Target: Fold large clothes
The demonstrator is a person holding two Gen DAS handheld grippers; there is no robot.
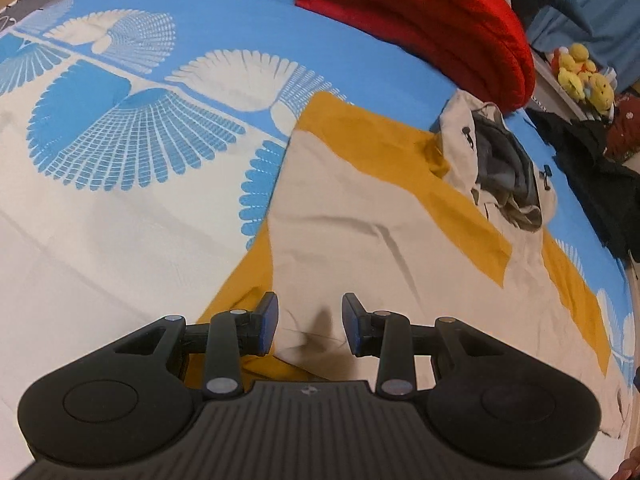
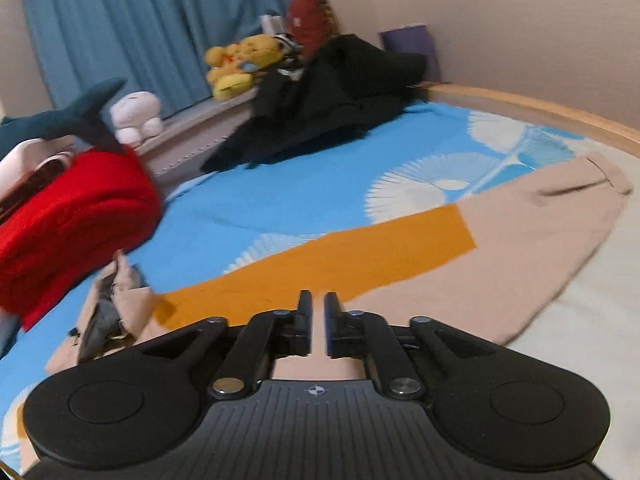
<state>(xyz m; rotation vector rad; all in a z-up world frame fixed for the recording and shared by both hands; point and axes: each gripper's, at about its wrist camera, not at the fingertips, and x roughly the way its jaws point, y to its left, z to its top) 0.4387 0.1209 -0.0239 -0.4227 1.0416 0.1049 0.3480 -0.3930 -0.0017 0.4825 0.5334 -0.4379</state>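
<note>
Jacket, beige w/ mustard bands, lies spread on the bed sheet; hood bunched up toward the red folded blanket. One sleeve runs out flat toward the wooden bed edge.

My left gripper hangs over the hem area w/ jaws spread wide, nothing in them. My right gripper sits low over the sleeve near the shoulder, jaws nearly closed w/ a thin gap showing beige; can't tell if any cloth is actually pinched.

Risks as I see them: if right has only a thin top layer, a lift will slip it out or drag just one ply and the sleeve folds crooked. Left closing on that puckered bit by the hem could lock in a wrinkle. Hood lump will likely make the fold uneven unless flattened. Pulling hard may also rumple the sheet, or nudge the blanket & the black clothes pile.
</note>
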